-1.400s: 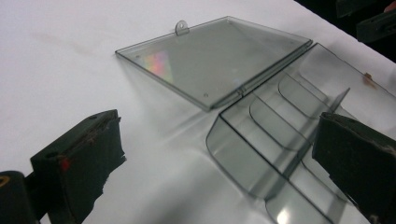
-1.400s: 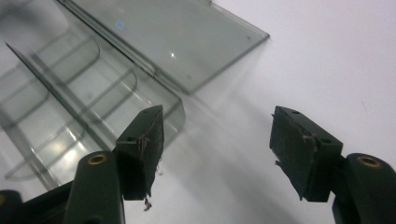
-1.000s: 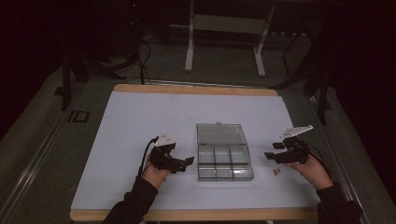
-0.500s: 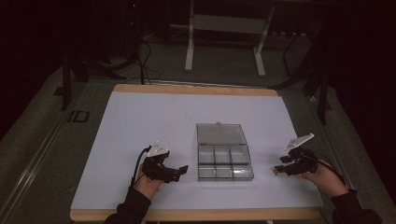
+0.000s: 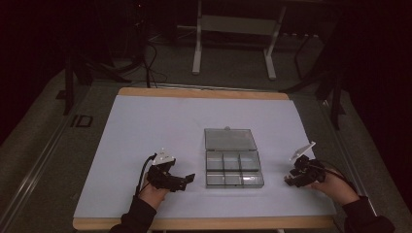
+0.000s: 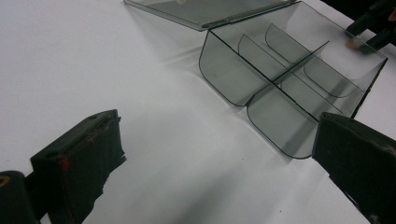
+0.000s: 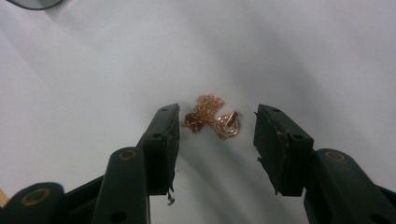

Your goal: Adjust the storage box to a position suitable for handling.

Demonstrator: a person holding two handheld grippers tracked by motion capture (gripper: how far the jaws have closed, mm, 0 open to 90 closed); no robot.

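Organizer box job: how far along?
Done: the clear box lies open on the table, lid flat behind it, compartments empty. In hand: the right gripper straddles the gold chain, jaws closing but not yet pressing. Left: grip it and, probably, drop it in a compartment. The left gripper waits open nearby.

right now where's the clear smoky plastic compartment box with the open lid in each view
High view: the clear smoky plastic compartment box lies at centre, between the two grippers, lid folded back away from the person.
Left gripper view: upper right, beyond the open jaws.
Right gripper view: one rounded corner at the top left edge.
Shared landmark: the white table sheet under the box.
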